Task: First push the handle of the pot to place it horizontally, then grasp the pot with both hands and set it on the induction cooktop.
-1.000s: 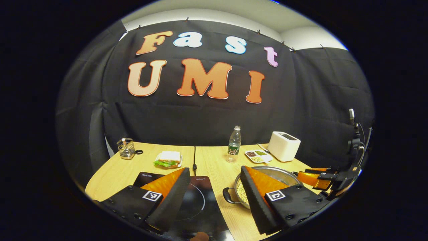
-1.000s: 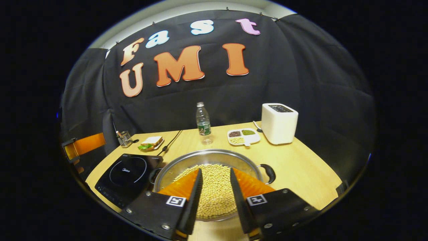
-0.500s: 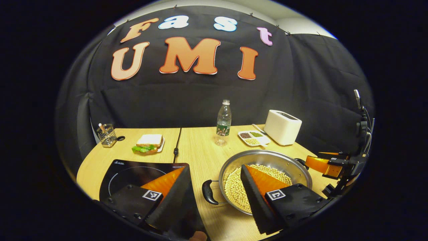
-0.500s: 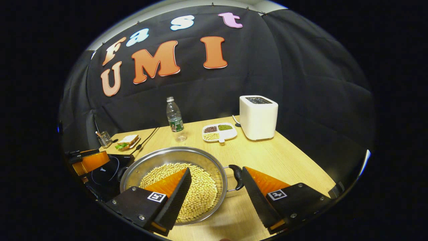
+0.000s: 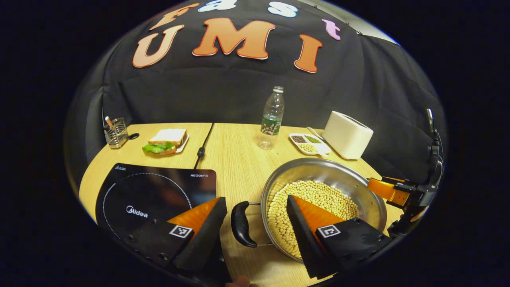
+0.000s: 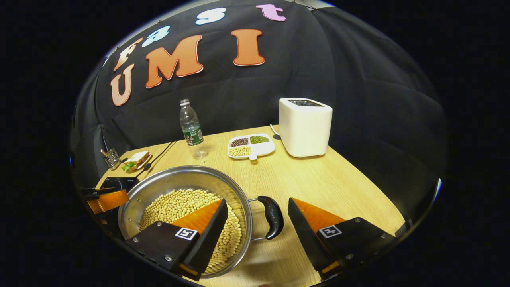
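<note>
Presently: pot (image 5: 322, 199) of beans, both grippers spread wide, each straddling a side handle.
Left gripper (image 5: 255, 223) brackets the left handle (image 5: 240, 223) at lower centre; right gripper (image 6: 258, 221) brackets the right handle (image 6: 272, 216), nothing pinched yet. To do well: centre each handle, close both together, lift level. Induction cooktop (image 5: 155, 191) lies lower left, near the pot.

Mock kitchen booth (cooktop (image 5: 155, 195), toaster (image 6: 305, 126), cloth wall (image 6: 358, 99)).
</note>
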A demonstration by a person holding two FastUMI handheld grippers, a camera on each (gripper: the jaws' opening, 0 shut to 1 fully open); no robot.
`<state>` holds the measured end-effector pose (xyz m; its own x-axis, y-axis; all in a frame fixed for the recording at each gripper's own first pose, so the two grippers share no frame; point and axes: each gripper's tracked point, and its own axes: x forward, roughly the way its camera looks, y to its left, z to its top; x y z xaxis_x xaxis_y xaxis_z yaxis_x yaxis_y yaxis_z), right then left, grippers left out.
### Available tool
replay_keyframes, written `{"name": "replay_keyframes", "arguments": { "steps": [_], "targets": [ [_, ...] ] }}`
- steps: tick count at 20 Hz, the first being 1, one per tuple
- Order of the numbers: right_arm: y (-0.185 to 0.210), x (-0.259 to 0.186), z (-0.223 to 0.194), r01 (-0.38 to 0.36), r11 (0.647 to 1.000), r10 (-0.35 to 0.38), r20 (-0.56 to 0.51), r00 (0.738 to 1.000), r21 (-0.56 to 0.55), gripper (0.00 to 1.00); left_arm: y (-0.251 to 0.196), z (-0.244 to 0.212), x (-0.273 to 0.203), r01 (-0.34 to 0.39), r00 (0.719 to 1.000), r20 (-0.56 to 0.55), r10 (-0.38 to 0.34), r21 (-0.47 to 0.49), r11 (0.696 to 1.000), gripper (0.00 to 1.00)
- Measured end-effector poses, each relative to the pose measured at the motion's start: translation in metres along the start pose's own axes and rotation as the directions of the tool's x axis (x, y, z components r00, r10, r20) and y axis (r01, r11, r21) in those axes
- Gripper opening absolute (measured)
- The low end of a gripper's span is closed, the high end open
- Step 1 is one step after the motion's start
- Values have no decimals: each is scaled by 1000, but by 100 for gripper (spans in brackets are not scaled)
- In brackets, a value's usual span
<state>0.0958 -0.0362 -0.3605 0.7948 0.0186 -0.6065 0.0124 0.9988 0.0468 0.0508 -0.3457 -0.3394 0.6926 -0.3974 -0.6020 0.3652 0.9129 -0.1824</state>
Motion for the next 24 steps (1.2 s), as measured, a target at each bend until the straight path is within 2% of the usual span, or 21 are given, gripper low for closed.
{"name": "replay_keyframes", "arguments": {
  "steps": [4,8,9,10,13,17,20,24],
  "targets": [
    [2,11,-8,-3,1000,3,-31,1000,-3,95,1,-20,11,2,997,-78,-7,-59,998,98],
    [5,18,-16,-22,1000,21,-65,998,0,95,-3,-20,18,19,996,-86,-22,-32,999,96],
    [5,19,-19,-20,1000,20,-81,997,6,94,3,-23,19,-13,995,-101,11,-14,1000,94],
    [-1,24,-18,-5,1000,5,-86,996,3,93,12,-24,21,-44,993,-114,45,14,999,90],
    [-3,26,-18,-16,1000,15,-87,996,-4,71,10,-24,23,-53,991,-121,53,-1,999,65],
    [-8,17,-19,-29,998,36,-120,992,61,56,9,-25,20,-61,990,-123,62,7,998,58],
    [-10,3,-14,-26,996,36,-114,993,81,55,4,-23,8,-47,989,-139,46,-5,999,58],
    [1,-21,8,-44,995,51,-72,996,91,54,8,0,-18,-34,994,-103,34,1,999,57]
  ]
}}
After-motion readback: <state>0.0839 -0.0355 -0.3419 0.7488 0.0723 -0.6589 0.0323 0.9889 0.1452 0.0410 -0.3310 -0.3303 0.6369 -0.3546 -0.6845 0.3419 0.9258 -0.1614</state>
